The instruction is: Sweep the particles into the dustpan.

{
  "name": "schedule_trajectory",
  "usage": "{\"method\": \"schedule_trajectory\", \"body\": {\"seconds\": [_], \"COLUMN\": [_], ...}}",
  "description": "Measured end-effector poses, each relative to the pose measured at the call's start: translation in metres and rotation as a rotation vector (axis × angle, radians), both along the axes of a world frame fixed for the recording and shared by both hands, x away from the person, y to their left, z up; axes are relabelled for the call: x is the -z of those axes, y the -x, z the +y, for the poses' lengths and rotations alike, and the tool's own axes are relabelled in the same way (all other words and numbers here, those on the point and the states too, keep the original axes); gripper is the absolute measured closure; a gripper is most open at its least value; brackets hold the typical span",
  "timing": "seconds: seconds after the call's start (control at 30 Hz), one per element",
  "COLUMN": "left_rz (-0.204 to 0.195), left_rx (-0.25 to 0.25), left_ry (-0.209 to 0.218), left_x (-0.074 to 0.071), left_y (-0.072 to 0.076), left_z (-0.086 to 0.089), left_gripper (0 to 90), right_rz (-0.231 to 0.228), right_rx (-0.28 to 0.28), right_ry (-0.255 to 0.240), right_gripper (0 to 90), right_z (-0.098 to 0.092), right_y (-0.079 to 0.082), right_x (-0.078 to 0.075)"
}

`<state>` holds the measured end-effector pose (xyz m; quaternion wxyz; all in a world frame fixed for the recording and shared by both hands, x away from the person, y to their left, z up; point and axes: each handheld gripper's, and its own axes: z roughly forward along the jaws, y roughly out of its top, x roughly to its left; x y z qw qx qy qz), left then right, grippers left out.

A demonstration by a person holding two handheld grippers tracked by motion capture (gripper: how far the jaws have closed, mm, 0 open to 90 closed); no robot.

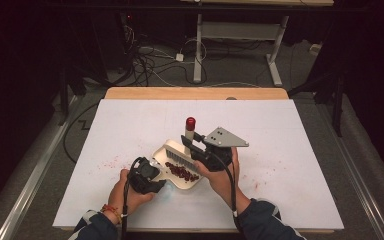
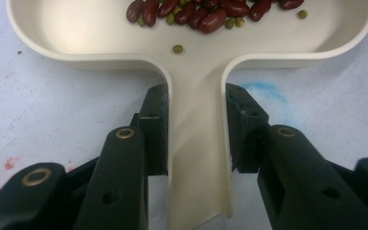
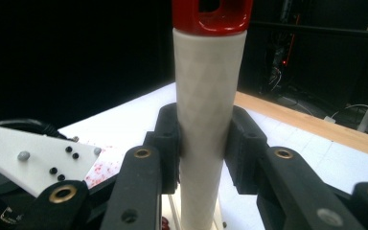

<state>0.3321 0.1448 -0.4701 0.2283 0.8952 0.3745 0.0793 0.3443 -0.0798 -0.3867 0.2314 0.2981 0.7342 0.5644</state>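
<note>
Right now your dustpan (image 1: pixel 180 177) is a cream, shallow tray with rounded corners and a flat handle, lying on the white desk (image 1: pixel 290 150) near the middle of its near edge. Your brush (image 1: pixel 179 151) has a pale faceted handle tipped with a red cap and a cream head with whitish bristles; it stands over the pan's far rim, handle upward. A heap of dark red beans (image 2: pixel 196 12) with a few small green ones lies inside the pan, just before the bristles.

Your left gripper (image 2: pixel 197 129) is clamped on the pan's handle, one jaw pressing each side edge, with the pan's bowl stretching ahead of the jaws. Your right gripper (image 3: pixel 205 141) is clamped on the brush handle partway up, below the red cap, so the handle rises straight between the jaws. In the high view the left gripper (image 1: pixel 147 175) sits at the pan's near-left end and the right gripper (image 1: pixel 200 150) just right of the brush, the two close together.
</note>
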Motion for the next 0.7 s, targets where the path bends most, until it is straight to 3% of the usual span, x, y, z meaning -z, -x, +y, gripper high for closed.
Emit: {"method": "schedule_trajectory", "body": {"seconds": [0.5, 0.7], "left_rz": [0.005, 0.011], "left_rx": [0.002, 0.011], "left_ry": [0.010, 0.005], "left_x": [0.000, -0.001], "left_y": [0.001, 0.003], "left_z": [0.003, 0.007], "left_gripper": [63.9, 64.0], "right_rz": [-0.028, -0.076], "right_rx": [0.028, 0.082], "right_ry": [-0.039, 0.012], "right_gripper": [69.7, 69.6], "right_z": [-0.021, -0.034], "right_y": [-0.003, -0.010], "right_x": [-0.017, -0.017]}}
